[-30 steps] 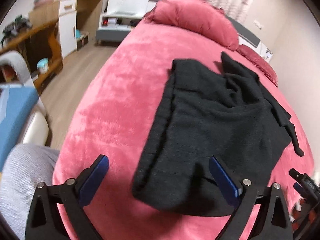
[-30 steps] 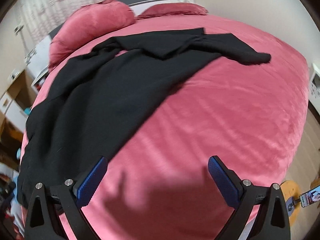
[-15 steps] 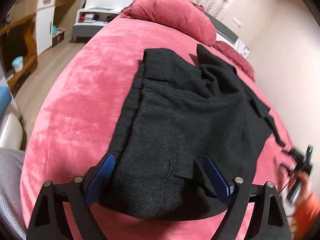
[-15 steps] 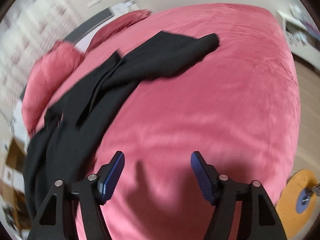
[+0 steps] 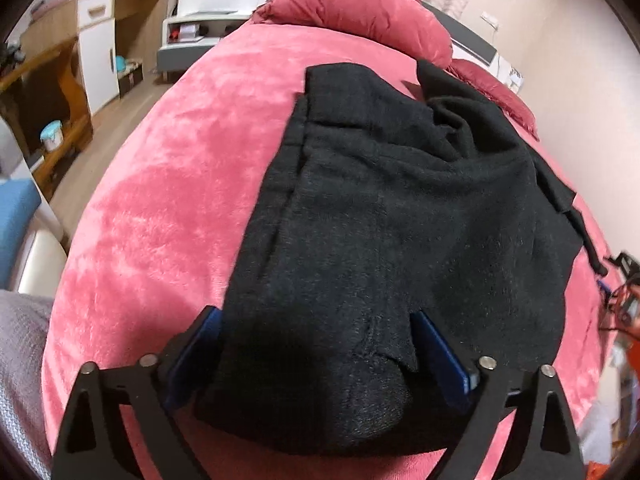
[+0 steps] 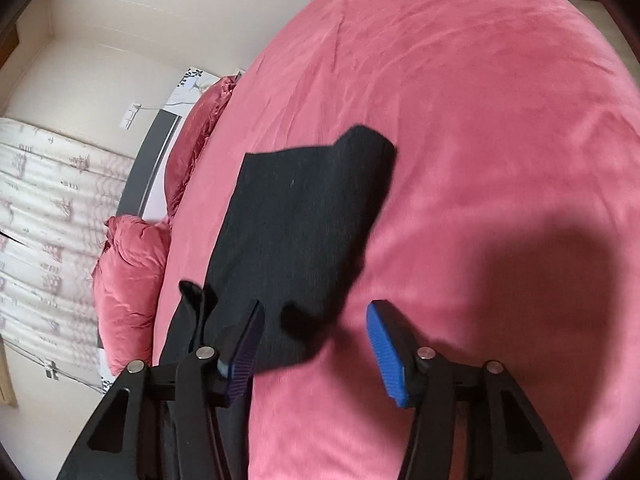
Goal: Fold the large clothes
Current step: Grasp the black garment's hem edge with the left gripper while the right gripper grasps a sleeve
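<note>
A black garment (image 5: 400, 220) lies on a pink bed (image 5: 168, 184). The left hand-held gripper (image 5: 316, 356) straddles its hem, jaws apart; the right hand-held gripper (image 6: 316, 344), jaws just narrowing yet apart, hovers over a sleeve (image 6: 304, 216).

Left gripper (image 5: 316, 346) angled downward, jaws spread wide, right gripper (image 6: 316, 344) jaws half apart, just been closing

My left gripper (image 5: 316, 356) has black skeletal arms with triangular cut-outs, silver screws at the joints and ribbed blue pads (image 5: 440, 360). My right gripper (image 6: 316, 350) matches. Grey knit fabric (image 5: 20, 380) covers my leg.
</note>
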`<move>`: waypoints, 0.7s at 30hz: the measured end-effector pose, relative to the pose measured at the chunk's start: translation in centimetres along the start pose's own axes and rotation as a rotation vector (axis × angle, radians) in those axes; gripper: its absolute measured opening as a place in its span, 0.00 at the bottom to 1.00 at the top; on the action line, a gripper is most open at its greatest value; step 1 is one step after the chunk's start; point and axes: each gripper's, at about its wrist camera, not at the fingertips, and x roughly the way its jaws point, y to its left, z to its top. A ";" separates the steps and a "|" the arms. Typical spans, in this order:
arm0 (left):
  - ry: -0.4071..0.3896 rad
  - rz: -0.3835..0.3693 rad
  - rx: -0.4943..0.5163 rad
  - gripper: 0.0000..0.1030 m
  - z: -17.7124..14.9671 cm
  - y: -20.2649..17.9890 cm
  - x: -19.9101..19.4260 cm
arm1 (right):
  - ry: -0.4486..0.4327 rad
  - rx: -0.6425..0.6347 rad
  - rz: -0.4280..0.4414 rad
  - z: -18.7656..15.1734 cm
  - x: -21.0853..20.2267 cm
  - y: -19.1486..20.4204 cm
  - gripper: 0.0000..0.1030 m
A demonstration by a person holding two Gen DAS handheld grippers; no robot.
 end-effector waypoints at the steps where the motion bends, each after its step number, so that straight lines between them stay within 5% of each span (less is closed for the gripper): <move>1: 0.004 0.011 0.009 0.95 0.1 -0.2 0.1 | -0.004 -0.005 -0.002 0.3 0.3 0.1 0.49; 4: 0.023 0.023 -0.045 0.93 0.8 -0.1 0.5 | 0.010 0.000 0.006 0.8 1.6 0.2 0.40; 9: 0.072 0.013 -0.098 0.60 2.2 0.4 0.6 | 0.022 0.032 0.016 1.5 3.8 0.3 0.13; 11: 0.096 -0.047 -0.130 0.47 3.1 0.7 0.2 | 0.006 0.044 0.040 1.6 3.2 0.4 0.10; 21: -0.070 -0.154 -0.229 0.30 6.6 3.6 -6.6 | -0.098 -0.125 0.073 3.6 -3.3 6.8 0.06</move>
